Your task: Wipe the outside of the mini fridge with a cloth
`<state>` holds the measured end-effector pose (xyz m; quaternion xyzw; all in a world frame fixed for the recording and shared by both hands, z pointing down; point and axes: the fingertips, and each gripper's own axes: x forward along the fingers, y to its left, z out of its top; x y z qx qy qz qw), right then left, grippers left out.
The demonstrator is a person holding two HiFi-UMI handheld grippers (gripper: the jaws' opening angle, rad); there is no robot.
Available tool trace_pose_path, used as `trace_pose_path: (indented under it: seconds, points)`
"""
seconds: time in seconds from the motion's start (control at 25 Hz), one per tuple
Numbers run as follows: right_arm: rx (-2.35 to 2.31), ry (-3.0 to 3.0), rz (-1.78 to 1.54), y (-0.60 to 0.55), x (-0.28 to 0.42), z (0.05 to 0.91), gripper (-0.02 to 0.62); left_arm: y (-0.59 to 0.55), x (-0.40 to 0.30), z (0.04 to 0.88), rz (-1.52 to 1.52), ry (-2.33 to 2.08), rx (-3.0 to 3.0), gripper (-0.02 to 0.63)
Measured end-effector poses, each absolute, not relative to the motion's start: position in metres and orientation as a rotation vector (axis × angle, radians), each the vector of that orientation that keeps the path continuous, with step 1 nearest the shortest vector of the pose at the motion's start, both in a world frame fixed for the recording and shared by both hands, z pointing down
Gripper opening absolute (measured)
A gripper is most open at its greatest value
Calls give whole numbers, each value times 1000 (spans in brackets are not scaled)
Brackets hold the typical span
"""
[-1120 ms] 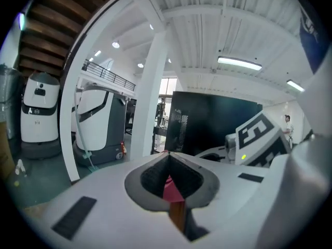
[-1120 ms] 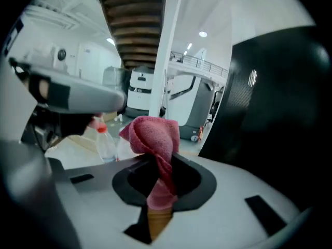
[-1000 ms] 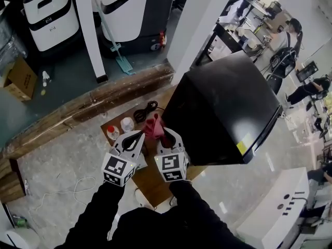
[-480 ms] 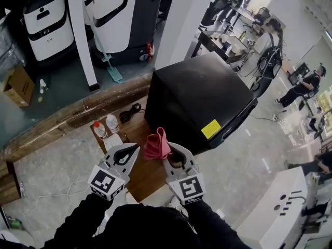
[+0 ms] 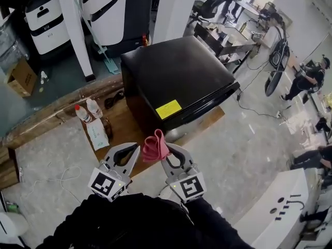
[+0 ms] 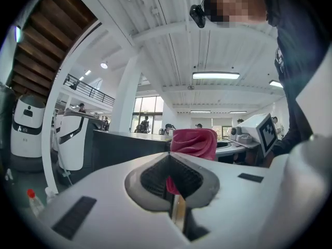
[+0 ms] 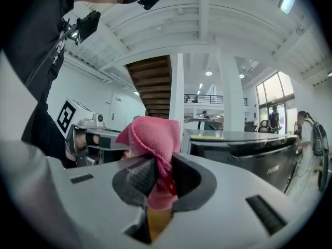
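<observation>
Left gripper (image 5: 137, 148) and right gripper (image 5: 166, 150) each clamp the pink cloth (image 5: 155, 145) near the black fridge (image 5: 176, 69).

Red-capped bottle (image 5: 81, 114), cardboard box (image 5: 21, 78)

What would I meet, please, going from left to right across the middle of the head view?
cardboard box → two bottles → mini fridge → standing person

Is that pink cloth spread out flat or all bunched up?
Bunched up. The pink cloth stands as a crumpled wad between the left gripper and right gripper, both shut on it.
</observation>
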<state>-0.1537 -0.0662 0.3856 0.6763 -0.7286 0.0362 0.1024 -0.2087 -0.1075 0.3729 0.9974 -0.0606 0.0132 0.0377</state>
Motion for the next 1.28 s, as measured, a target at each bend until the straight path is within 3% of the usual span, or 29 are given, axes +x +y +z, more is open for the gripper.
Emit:
trace_pose_path:
  seconds: [0.4, 1.28]
  points:
    - [1907, -2279, 166, -39, -66, 432, 67, -39, -142, 410, 103, -477, 3013, 6]
    - [2176, -2040, 273, -66, -28, 444, 71, -39, -99, 436, 99, -228, 2980, 6]
